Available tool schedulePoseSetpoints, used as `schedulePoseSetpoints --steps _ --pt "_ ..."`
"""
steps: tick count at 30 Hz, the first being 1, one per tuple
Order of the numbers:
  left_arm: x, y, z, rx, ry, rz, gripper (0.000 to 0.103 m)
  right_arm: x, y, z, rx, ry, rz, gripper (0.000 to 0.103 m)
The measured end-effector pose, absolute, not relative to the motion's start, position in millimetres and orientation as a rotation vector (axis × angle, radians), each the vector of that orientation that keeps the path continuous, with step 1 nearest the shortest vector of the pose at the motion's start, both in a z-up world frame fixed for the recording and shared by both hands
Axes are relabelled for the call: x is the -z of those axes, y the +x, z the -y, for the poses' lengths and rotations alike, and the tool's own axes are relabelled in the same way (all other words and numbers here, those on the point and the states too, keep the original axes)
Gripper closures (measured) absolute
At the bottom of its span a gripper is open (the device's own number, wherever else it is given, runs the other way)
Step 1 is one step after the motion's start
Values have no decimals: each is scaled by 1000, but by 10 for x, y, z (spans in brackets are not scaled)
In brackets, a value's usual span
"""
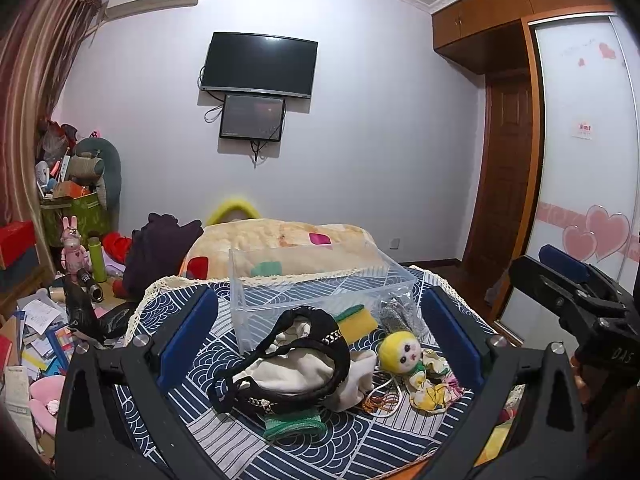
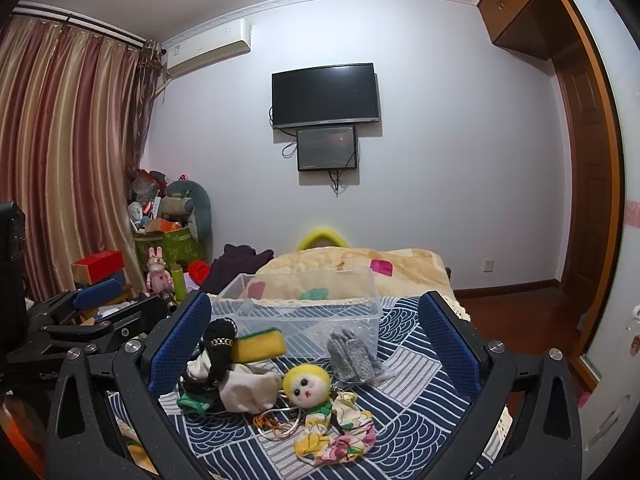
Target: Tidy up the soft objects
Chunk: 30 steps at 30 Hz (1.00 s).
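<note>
Yellow is the doll's round head (image 1: 400, 354), and she lies flat in a flowery dress on the blue patterned cloth (image 1: 320, 452). Left of her in the left wrist view sits a white cloth (image 1: 296, 372) with a black band (image 1: 328, 344) looped round it. Behind them stands a clear plastic box (image 1: 320, 280), with nothing in it that I can see. The left gripper (image 1: 318, 336) is wide open, holding nothing.

From the right wrist view, the doll (image 2: 306, 386) lies in front of the box (image 2: 296, 312). A yellow sponge (image 2: 258, 346) and a grey bag (image 2: 352, 354) touch the box's front wall. The right gripper (image 2: 314, 340) is wide open too.
</note>
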<state>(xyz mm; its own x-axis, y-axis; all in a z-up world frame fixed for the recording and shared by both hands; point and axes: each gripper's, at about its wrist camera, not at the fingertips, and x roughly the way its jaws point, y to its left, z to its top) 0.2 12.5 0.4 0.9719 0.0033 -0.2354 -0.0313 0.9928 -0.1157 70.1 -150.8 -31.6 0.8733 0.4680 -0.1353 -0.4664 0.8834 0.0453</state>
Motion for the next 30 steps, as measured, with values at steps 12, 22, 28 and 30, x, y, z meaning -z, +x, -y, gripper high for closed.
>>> schedulePoseSetpoints --steps 12,22,28,30 --pt "-41 -26 -122 -21 -114 -231 0 323 692 1508 -489 12 -142 0" --pt "-69 -44 -124 -21 -112 -227 0 326 665 1489 -489 12 -137 0" --pt "-78 -46 -124 -21 -111 -227 0 324 661 1488 -492 13 -137 0" --pt "-72 -44 -124 -21 -112 -227 0 325 662 1489 -491 13 -137 0"
